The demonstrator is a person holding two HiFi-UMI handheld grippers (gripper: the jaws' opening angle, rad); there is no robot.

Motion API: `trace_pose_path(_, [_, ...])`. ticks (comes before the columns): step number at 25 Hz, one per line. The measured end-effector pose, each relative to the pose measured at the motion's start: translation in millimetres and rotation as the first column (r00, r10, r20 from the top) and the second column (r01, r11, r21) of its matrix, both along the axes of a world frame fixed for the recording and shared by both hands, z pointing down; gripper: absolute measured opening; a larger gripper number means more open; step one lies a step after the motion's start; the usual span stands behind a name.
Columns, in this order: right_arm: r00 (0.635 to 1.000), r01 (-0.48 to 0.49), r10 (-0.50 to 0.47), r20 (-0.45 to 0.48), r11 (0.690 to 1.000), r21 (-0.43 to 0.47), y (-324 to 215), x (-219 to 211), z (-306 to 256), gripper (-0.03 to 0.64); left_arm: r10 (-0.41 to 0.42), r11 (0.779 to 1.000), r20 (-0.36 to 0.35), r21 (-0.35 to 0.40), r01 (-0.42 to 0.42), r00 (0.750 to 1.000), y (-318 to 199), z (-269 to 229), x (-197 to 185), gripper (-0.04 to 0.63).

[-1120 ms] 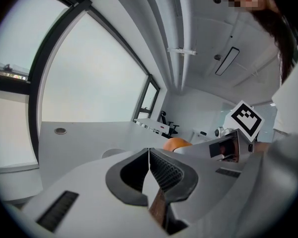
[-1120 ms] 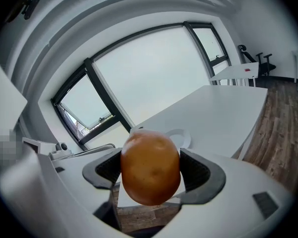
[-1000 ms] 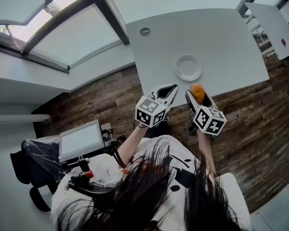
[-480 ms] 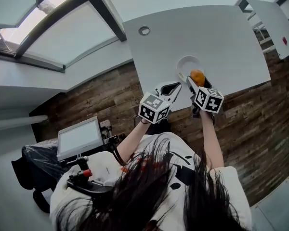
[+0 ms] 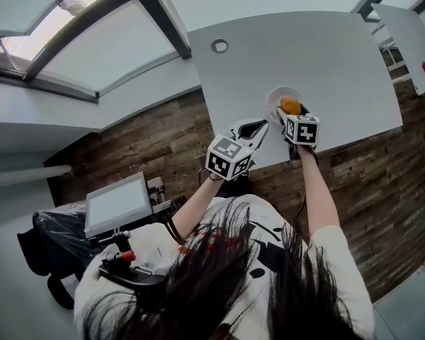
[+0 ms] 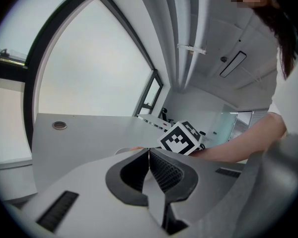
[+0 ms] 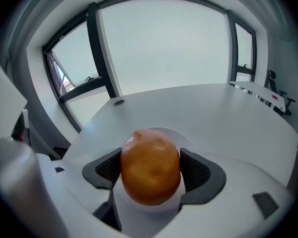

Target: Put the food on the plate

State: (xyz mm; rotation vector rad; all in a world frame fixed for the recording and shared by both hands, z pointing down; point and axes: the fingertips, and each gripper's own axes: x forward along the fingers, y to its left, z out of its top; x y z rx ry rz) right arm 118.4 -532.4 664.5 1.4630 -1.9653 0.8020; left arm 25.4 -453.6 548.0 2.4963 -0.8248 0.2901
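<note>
Head view: a smooth white table (image 5: 326, 55) with rounded corners stands over a dark plank floor (image 5: 149, 140). A small round white plate (image 5: 275, 96) lies near its near edge. The right gripper (image 5: 292, 114) reaches over the plate with a rounded orange-brown food (image 5: 290, 105) between its jaws, above the plate's near half. The left gripper (image 5: 258, 128) hangs just left of it at the table edge. A round metal grommet (image 5: 219, 46) sits far left on the tabletop.

Left gripper view: the left gripper (image 6: 149, 156) has its ribbed dark pads (image 6: 165, 171) pressed together with nothing between them. Past them shows the right gripper's marker cube (image 6: 182, 138).

Right gripper view: the right gripper (image 7: 150, 168) is clamped on the food (image 7: 150, 163), one dark pad on each flank. The food is egg-shaped, with glossy skin and a shallow dimple on top. The plate's rim (image 7: 187, 134) curves just behind it on the table (image 7: 223, 108).
</note>
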Motion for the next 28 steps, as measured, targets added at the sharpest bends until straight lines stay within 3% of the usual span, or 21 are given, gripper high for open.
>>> trace_pose_path(10, [0.985,0.116,-0.111,-0.129,0.993,0.031,-7,-8,5,0.365,-0.010,1.000,0.001,-0.011,0.010,1.000,0,3,-3,0.006])
trace_pose_path(20, [0.991,0.116,-0.118,-0.068,0.992,-0.038,-1,-12,13,0.367,-0.005,1.000,0.003,-0.012,0.005,1.000,1,2,-2,0.006])
trace_pose_path(28, [0.992,0.105,-0.106,-0.068,0.994,-0.029,-3,-12,8,0.368,-0.019,1.000,0.009,-0.009,0.020,1.000,-2,3,-5,0.006])
